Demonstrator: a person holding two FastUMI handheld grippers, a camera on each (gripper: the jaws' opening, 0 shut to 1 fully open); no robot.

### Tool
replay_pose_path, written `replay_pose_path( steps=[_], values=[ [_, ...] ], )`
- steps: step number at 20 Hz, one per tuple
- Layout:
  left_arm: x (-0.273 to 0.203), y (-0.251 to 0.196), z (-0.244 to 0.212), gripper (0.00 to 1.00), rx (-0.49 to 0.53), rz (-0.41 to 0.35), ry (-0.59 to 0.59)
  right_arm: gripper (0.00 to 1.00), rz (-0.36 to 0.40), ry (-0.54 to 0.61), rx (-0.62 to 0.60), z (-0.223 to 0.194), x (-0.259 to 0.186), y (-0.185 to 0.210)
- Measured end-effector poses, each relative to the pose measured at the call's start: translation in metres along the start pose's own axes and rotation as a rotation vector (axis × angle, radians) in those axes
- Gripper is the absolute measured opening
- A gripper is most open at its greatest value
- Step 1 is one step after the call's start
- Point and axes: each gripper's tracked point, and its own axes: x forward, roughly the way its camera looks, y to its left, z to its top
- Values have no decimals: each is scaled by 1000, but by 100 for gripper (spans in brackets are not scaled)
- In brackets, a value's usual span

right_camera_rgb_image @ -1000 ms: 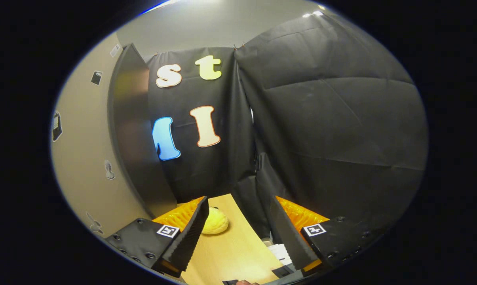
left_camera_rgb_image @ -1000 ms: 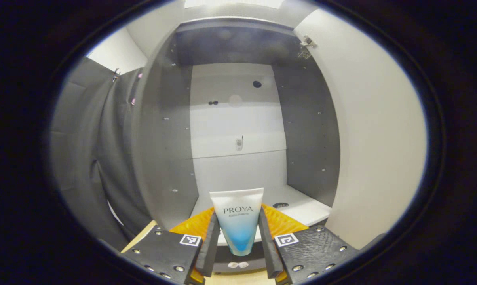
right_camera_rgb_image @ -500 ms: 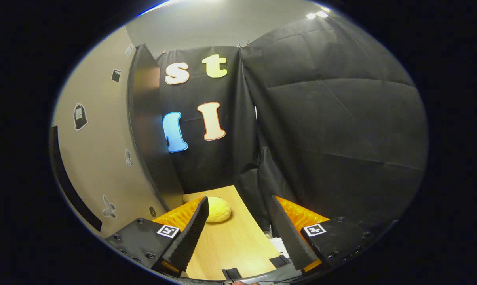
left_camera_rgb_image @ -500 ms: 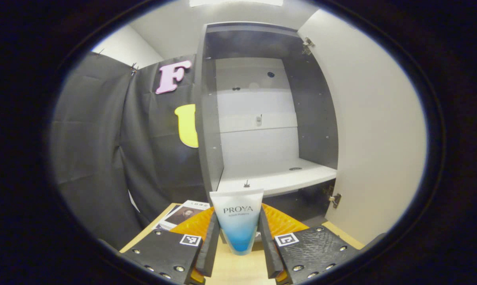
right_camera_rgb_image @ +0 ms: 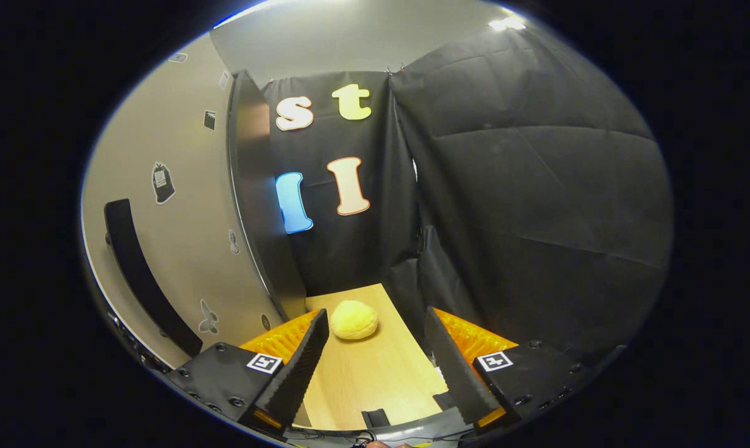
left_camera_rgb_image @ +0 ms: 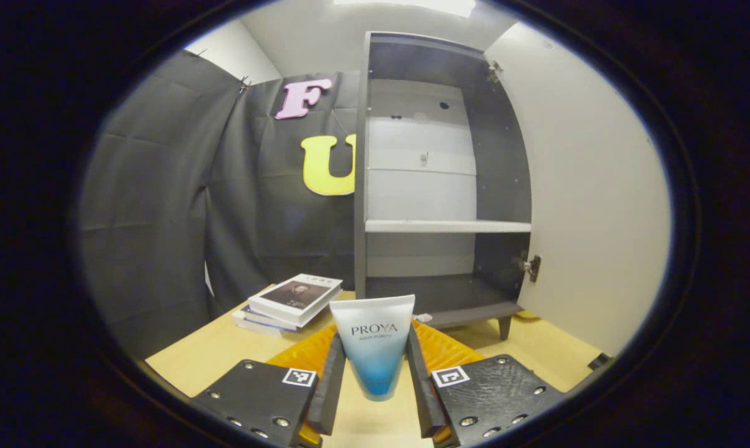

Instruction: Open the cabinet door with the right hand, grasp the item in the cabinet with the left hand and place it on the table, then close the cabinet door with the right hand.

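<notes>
While left gripper (left_camera_rgb_image: 373,398) clamps tube (left_camera_rgb_image: 373,342), cap perhaps hidden, right gripper (right_camera_rgb_image: 375,373) agape, empty.

My left gripper (left_camera_rgb_image: 375,398) is clamped, both fingers (left_camera_rgb_image: 330,389) pressing the sides of a tube (left_camera_rgb_image: 373,342) that stands upright between the jaws, cap end down and flat end up, rising well past the fingertips. My right gripper (right_camera_rgb_image: 375,367) is spread wide with nothing between the jaws, its fingers (right_camera_rgb_image: 303,364) angled apart and pointing forward. I see neither hand holding them.
</notes>
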Motion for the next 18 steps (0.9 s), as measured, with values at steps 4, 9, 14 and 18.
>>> replay_pose_path(
  steps=[4, 9, 14, 18],
  values=[
    [-32, 13, -56, 53, -40, 46, 62, 98, -29, -17, -85, 5, 0, 1],
    [-16, 25, -109, 53, -32, 61, 137, 98, -26, 16, -102, -8, 4, 11],
    [-20, 29, -132, 53, 2, 48, 162, 99, -80, 34, -144, -18, -2, -2],
    [-20, 17, -134, 53, 63, 17, 152, 94, -107, 66, -87, -31, -1, -11]
  ],
)
